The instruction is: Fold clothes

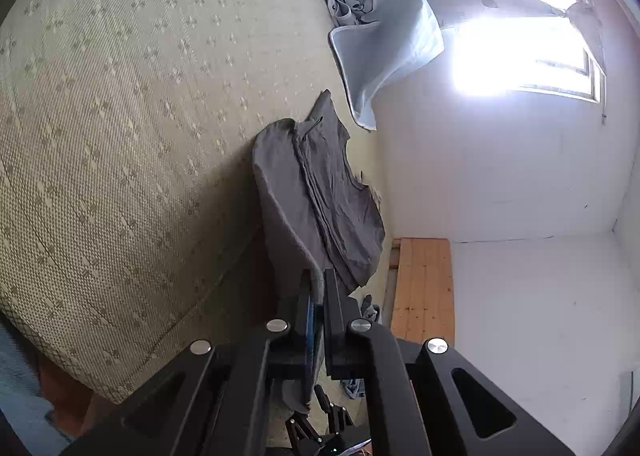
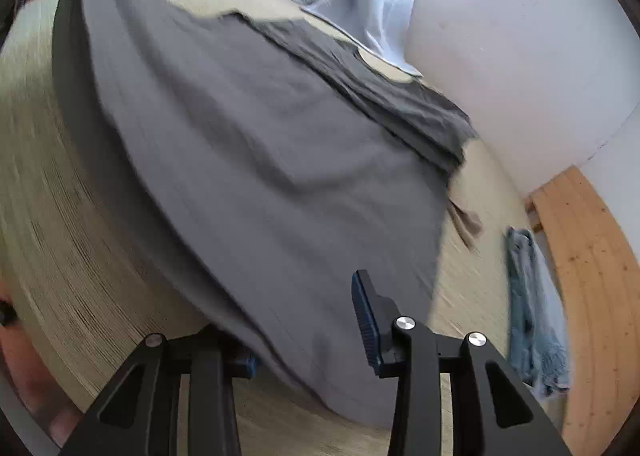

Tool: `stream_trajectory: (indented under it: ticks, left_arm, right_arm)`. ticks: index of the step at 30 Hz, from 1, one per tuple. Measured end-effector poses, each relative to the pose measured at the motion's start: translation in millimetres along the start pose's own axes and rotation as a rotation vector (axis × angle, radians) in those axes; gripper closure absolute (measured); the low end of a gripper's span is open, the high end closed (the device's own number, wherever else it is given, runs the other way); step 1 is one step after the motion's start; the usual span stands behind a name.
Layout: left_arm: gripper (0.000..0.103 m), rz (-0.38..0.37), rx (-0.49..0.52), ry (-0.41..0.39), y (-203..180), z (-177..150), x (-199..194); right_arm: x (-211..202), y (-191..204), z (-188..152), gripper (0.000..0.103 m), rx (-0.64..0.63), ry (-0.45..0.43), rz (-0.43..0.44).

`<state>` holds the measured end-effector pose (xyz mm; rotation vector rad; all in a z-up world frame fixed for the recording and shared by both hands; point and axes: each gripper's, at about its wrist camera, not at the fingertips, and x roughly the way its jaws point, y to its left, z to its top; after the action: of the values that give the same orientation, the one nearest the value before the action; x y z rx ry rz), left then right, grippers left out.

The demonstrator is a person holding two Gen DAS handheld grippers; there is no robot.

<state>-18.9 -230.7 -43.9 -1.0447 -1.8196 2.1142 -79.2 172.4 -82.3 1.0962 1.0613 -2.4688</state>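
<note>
A large grey garment [image 1: 320,196] stretches from the patterned mattress [image 1: 120,136] up to my left gripper [image 1: 318,276], which is shut on its edge and holds it off the bed. In the right wrist view the same grey garment [image 2: 260,156] spreads wide over the mattress [image 2: 40,216], with a darker crumpled part at its far side. My right gripper [image 2: 304,296] stands open. The cloth drapes over its left finger and hides that fingertip. The right finger's blue pad [image 2: 366,320] is bare and free of the fabric.
A light blue cloth [image 1: 384,40] [image 2: 372,4] lies at the far end of the bed by a bright window [image 1: 520,56]. A blue garment [image 2: 532,308] lies along the mattress edge beside the wooden bed frame [image 2: 592,276] [image 1: 424,288]. White walls close the right side.
</note>
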Motion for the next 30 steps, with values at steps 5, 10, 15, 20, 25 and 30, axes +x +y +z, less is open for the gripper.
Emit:
stream_trajectory:
  ticks: [5, 10, 15, 20, 25, 30]
  left_arm:
    - [0.101, 0.011, 0.005, 0.005, -2, 5, 8]
    - [0.101, 0.024, 0.015, 0.015, -5, 5, 14]
    - [0.101, 0.038, 0.019, 0.023, -6, 5, 16]
    - [0.101, 0.048, 0.012, 0.025, -2, 8, 22]
    - [0.101, 0.054, 0.006, 0.024, -1, 13, 30]
    - [0.101, 0.05, 0.005, 0.029, -2, 18, 44]
  right_arm:
    - [3, -22, -34, 0.062, -0.02, 0.02, -0.03]
    - [8, -34, -57, 0.062, -0.065, 0.014, -0.081]
    - [5, -28, -70, 0.064, -0.157, -0.016, -0.149]
    - [4, -11, -75, 0.065, -0.292, -0.057, -0.198]
    - [3, -10, -79, 0.065, -0.335, -0.066, -0.216]
    - [1, -13, -83, 0.065, -0.334, -0.066, -0.242]
